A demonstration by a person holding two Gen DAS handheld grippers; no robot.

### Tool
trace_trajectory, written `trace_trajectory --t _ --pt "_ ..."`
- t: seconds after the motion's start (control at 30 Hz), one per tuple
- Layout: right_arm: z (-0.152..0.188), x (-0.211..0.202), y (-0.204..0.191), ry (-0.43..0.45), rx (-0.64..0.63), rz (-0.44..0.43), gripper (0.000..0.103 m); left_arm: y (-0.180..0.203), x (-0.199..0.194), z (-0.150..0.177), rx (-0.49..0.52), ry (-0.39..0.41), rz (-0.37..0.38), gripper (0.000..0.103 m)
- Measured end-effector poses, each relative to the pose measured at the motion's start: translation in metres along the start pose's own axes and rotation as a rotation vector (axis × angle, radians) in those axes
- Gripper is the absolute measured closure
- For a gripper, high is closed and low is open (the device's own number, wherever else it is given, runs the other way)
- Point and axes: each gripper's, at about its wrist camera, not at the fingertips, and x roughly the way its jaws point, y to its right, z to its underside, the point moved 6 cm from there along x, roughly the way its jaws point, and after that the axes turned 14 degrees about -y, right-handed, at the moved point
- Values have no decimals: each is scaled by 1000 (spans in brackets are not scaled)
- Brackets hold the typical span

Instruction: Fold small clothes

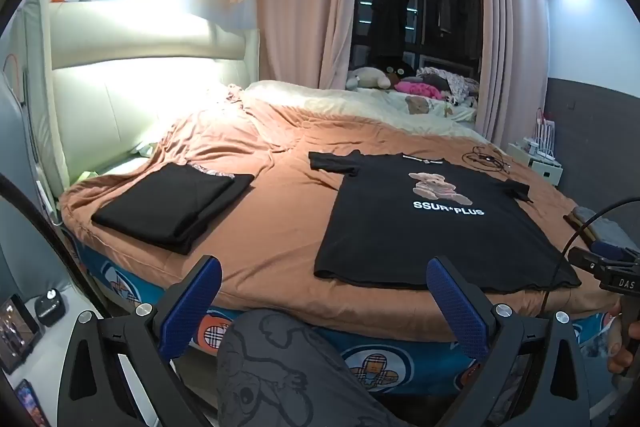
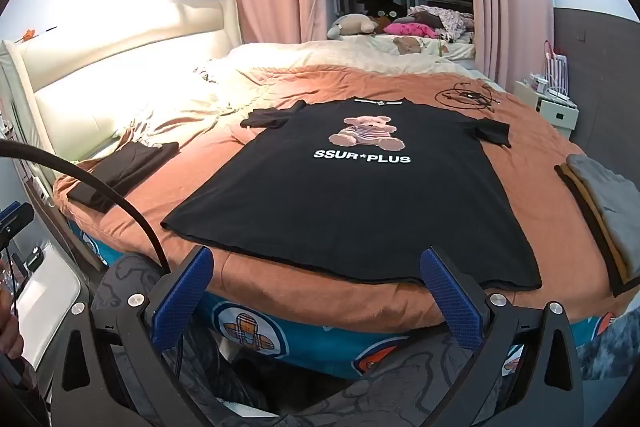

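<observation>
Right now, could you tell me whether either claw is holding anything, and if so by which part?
Nothing is held. The left claw and right claw both stand open, short of the black T-shirt, which lies flat on the bed.

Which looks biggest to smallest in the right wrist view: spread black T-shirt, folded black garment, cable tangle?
1. spread black T-shirt
2. folded black garment
3. cable tangle; it lies farther off, so its true size is unsure.
</observation>
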Motion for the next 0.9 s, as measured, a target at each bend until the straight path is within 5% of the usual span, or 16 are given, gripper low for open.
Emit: trace_trajectory --t 0.9 --pt "0 1 2 -8 18 -10 0 4 -2 -1 9 7 -1 0"
